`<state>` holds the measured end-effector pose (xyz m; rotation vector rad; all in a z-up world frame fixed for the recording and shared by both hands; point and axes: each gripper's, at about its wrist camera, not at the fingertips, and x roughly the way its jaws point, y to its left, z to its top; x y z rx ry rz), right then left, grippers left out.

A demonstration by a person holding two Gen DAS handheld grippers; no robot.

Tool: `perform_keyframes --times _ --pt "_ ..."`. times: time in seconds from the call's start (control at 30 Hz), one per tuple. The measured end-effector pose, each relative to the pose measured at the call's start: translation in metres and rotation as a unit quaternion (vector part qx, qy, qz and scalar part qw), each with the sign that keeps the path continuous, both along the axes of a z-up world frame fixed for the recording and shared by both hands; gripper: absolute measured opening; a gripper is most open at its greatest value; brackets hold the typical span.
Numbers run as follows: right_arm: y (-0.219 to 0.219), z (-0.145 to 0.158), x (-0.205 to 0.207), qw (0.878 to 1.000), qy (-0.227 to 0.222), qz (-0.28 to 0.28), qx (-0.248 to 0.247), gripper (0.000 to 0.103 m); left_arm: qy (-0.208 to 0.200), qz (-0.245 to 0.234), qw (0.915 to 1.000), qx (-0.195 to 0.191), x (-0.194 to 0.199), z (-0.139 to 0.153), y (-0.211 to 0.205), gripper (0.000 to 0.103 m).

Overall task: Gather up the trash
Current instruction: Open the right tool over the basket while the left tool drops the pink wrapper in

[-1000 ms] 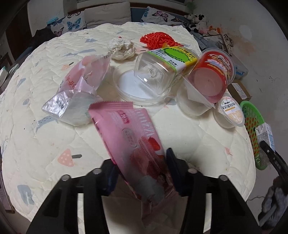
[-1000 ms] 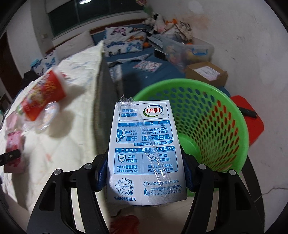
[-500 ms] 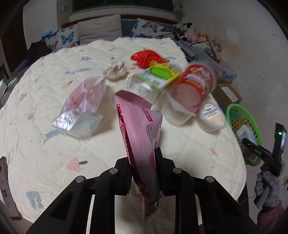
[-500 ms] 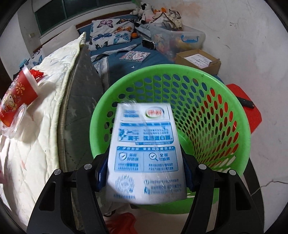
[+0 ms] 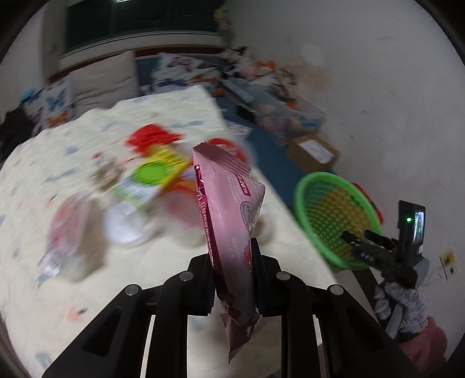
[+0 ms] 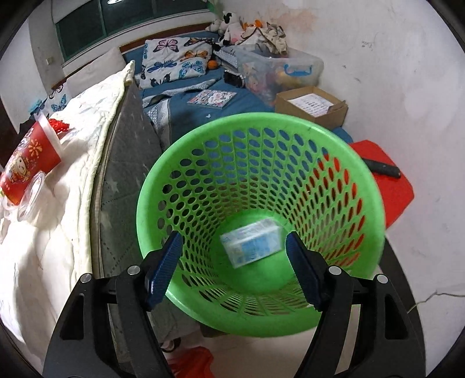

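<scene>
Above the bed's edge, the left tool (image 5: 232,276) clamps a pink wrapper (image 5: 229,221); the right tool (image 6: 234,261) is opening, empty, over the green basket (image 6: 375,203) holding a carton (image 6: 251,242).

**Around your work area**

You have butterfly-print pillows (image 6: 174,62) at the head of the blue bedding, soft toys (image 6: 229,24) piled above a clear plastic storage bin (image 6: 279,69), an open brown cardboard box (image 6: 312,106) by the wall, and a red plastic stool (image 6: 389,186) holding a dark object.
</scene>
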<state>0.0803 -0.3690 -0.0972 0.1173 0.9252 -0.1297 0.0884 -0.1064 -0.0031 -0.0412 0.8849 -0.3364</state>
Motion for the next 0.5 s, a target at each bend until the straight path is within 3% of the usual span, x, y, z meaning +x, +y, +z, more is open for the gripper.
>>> perform_keyframes --times 0.3,0.5 --pt "-0.023 0.014 -0.03 1.0 -0.019 -0.019 0.002 0.076 0.036 -0.121 0.9919 -0.01 0.043 -0.018 -0.1 0.02" --pt "-0.035 0.018 -0.048 0.999 -0.026 -0.034 0.008 0.076 0.063 -0.169 0.9836 -0.005 0.068 -0.039 -0.158 0.02"
